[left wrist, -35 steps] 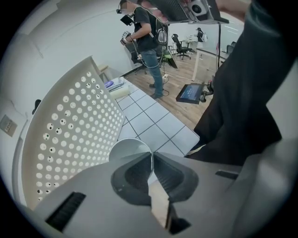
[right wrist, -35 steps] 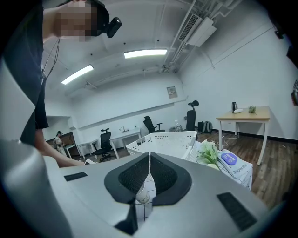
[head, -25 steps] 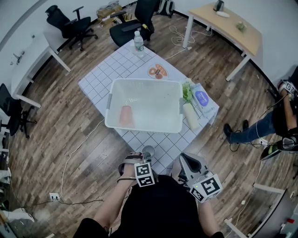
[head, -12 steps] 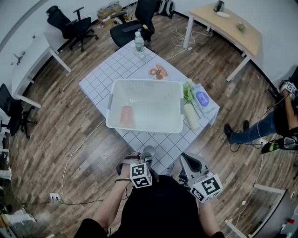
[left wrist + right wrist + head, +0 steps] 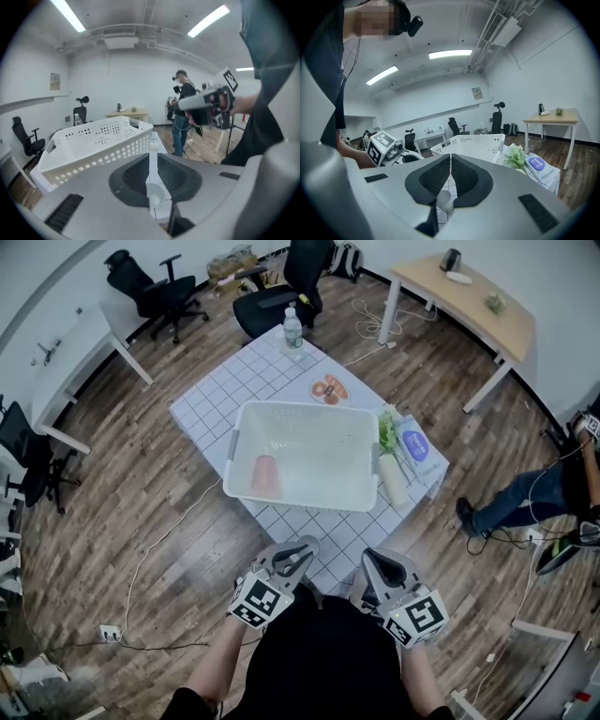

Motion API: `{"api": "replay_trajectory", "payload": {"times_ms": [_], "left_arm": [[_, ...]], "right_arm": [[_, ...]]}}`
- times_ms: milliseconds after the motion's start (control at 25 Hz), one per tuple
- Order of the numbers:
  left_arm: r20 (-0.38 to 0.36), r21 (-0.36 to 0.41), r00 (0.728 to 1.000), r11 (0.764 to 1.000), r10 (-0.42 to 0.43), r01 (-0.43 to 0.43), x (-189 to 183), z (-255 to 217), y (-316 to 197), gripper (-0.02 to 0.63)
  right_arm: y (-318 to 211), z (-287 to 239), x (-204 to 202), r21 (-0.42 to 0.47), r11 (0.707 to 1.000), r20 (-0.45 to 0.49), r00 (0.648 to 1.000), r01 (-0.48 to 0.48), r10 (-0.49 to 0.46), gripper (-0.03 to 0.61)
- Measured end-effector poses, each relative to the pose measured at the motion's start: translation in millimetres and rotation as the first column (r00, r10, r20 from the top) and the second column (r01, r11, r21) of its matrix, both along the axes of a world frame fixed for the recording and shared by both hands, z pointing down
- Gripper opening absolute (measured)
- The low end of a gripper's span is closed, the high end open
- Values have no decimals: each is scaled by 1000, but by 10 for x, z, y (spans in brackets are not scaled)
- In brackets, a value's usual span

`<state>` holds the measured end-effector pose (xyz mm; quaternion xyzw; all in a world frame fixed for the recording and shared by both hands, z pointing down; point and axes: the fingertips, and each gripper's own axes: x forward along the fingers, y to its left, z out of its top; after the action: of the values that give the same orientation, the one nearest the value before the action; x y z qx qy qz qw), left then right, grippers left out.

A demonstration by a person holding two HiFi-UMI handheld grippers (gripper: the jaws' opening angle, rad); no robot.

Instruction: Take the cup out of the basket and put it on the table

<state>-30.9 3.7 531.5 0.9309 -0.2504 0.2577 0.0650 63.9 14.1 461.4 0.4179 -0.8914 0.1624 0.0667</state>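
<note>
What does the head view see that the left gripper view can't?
Only the head view shows the orange cup lying inside the white basket, and the plate of food on the table beyond it. Only the left gripper view shows the ceiling lights and the rows of holes in the basket's side wall, which hides the cup from there. Both views show the basket and the water bottle.

Checked table point(image 5: 211, 399) carries basket point(image 5: 300, 407), bottle point(image 5: 293, 331), plate point(image 5: 328, 390), greens point(image 5: 386, 432), packet point(image 5: 415, 442).
</note>
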Motion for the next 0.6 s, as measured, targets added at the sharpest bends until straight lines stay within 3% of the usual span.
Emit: {"api": "replay_trajectory", "payload": {"times_ms": [120,240,600], "left_arm": [[-155,6,986,998,-65,67,-35,-371,-20,42],[-282,18,955,995,-91,101,-50,-679,-9,29],[-371,60,920,985,-126,159,-135,-944,1,9]], "right_arm": [[-10,-17,-58,5,1000,1,1000,16,-16,25],[-22,-21,-110,10,999,3,1000,31,-31,25],[-61,-61,-198,19,999,12,999,51,-51,25]]}}
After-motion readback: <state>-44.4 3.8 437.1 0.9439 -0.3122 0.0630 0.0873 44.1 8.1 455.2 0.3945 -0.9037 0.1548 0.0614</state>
